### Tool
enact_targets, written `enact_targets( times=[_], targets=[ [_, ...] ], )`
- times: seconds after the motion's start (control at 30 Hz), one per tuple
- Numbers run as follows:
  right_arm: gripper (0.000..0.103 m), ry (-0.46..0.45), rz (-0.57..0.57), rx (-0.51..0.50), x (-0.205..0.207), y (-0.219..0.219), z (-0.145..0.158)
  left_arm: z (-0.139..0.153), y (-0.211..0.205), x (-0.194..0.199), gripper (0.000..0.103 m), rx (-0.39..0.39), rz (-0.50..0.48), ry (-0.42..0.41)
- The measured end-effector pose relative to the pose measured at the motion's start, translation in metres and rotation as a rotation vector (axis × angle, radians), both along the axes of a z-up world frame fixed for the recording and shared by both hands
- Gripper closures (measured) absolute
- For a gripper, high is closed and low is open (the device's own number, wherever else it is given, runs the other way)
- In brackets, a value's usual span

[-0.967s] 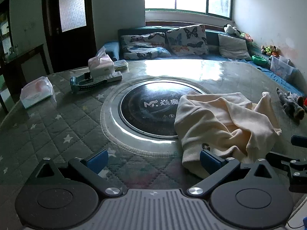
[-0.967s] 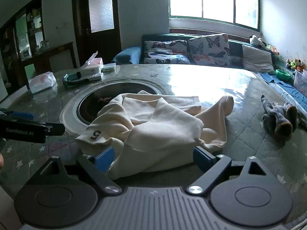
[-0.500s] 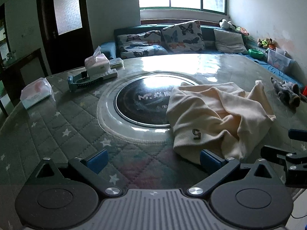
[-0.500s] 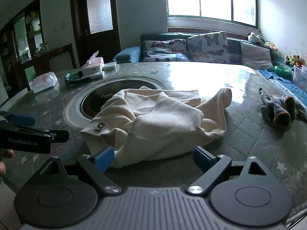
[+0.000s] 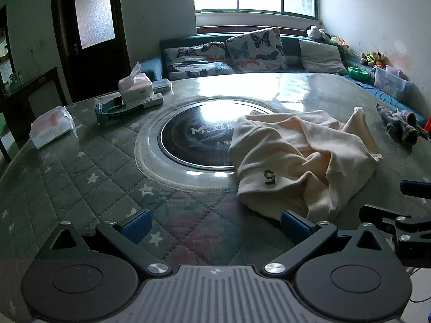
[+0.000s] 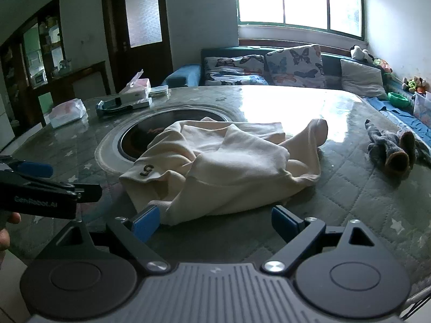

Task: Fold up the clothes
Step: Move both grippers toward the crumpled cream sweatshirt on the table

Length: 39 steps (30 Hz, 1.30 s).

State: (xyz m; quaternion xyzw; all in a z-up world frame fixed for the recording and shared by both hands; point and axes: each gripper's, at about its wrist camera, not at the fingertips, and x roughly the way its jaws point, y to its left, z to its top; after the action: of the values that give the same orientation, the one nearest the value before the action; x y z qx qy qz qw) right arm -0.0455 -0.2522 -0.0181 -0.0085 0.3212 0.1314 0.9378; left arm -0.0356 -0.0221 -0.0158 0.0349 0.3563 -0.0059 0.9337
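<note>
Left wrist view: the left gripper [image 5: 215, 224] is spread wide with nothing between its blue pads, and it hovers over the quilted desk [image 5: 80, 177] just short of the cream garment [image 5: 301, 156]. The garment lies crumpled, partly covering the near right edge of the round black inset [image 5: 196, 140] at the desk centre. A dark "5" patch [image 5: 269, 176] faces the left gripper. The right gripper [image 5: 398, 215] enters at the right of the garment.

Right wrist view: the right gripper [image 6: 215, 222] is also spread wide and holds nothing. Its left pad [image 6: 146, 222] sits at the garment's [image 6: 229, 161] near hem; contact cannot be determined. A grey stuffed toy [image 6: 390, 150] lies well right of the garment. Tissue packs [image 6: 67, 111] lie beyond the inset [image 6: 140, 142] on its left.
</note>
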Motion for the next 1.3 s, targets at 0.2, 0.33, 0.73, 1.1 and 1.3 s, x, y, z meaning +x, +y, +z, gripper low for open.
enact_targets(
  times=[0.2,0.33,0.73,1.1,1.3],
  targets=[
    [0.011,0.001,0.009,0.0,-0.007,0.002,-0.002,-0.005,-0.003,-0.006,0.0,0.005,-0.009,0.009],
    [0.011,-0.001,0.013,0.0,-0.012,0.004,-0.003,-0.006,-0.004,-0.011,0.0,0.009,-0.018,0.011],
    [0.011,-0.004,0.022,-0.002,-0.011,0.006,0.002,-0.005,-0.007,-0.008,0.0,0.015,-0.035,0.019],
    [0.011,0.018,0.027,-0.003,0.001,0.008,-0.002,-0.005,-0.007,0.005,0.0,0.016,-0.046,0.032],
    [0.011,0.03,0.028,-0.002,0.01,0.006,-0.002,-0.003,-0.005,0.014,0.0,0.012,-0.053,0.04]
  ],
)
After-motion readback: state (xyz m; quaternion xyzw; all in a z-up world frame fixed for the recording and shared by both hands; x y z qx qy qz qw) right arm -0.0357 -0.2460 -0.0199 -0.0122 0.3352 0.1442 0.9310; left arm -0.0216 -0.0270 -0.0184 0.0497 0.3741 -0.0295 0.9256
